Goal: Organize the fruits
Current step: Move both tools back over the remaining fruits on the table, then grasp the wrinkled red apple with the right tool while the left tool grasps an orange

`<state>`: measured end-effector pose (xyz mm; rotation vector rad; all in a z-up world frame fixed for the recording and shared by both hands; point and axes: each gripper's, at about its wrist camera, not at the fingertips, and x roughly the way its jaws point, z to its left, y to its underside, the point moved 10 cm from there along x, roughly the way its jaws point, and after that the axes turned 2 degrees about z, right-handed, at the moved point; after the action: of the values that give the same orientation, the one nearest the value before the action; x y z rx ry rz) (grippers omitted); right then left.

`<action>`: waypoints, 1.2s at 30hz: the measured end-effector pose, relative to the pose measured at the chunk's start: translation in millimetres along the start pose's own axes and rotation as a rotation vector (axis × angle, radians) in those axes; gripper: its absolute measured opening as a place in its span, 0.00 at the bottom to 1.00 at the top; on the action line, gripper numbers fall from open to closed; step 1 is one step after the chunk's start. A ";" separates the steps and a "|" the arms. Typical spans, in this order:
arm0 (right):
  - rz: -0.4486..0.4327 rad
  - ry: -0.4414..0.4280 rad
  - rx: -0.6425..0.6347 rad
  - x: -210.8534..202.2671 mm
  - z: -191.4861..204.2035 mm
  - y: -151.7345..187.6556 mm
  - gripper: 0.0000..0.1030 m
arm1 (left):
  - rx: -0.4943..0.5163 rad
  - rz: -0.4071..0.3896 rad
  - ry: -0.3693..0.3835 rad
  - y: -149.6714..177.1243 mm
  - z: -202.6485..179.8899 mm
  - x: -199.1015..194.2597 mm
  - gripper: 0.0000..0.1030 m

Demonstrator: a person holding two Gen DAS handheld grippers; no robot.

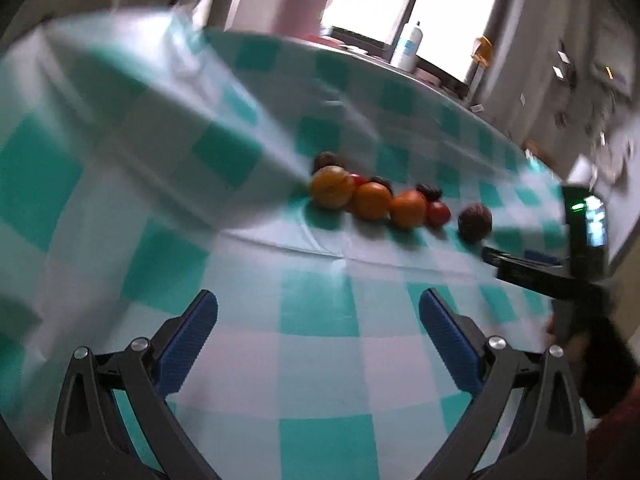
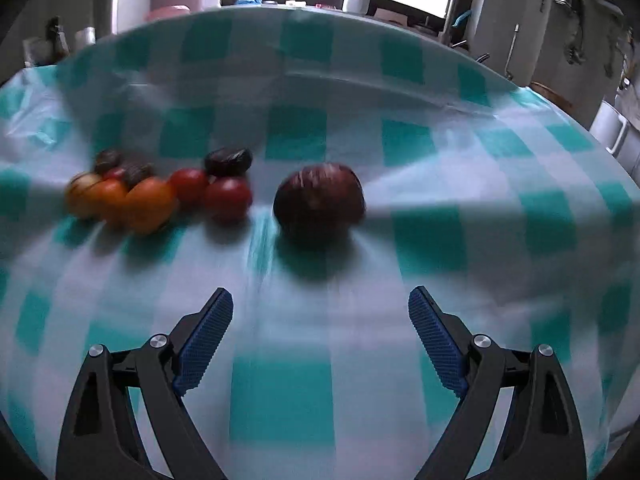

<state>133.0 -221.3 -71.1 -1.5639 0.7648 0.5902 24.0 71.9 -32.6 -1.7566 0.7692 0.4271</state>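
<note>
Row of fruits [image 1: 384, 200] on checked tablecloth [image 1: 316, 312] beyond spread fingers [image 1: 188, 344].

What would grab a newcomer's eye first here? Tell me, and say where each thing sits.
First, the big dark red fruit lying alone on the teal checked tablecloth, straight ahead of the open right tongs. To its left a tight row of orange fruits and small red ones draws the eye. The left tongs are open too, with nothing between them.

My right gripper [image 2: 320, 308] has bare tablecloth [image 2: 320, 360] in front. The big dark red fruit [image 2: 319, 197] blocks straight ahead; the fruit pile [image 2: 160, 188] crowds its left.
</note>
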 end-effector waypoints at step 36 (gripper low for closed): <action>-0.019 -0.440 0.133 -63.7 31.8 59.2 0.62 | 0.002 0.149 -0.048 -3.8 -33.5 55.4 0.98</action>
<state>48.4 -183.8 -66.4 -1.2560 0.4448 0.8177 63.6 25.2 -54.1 -1.6868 0.8697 0.5660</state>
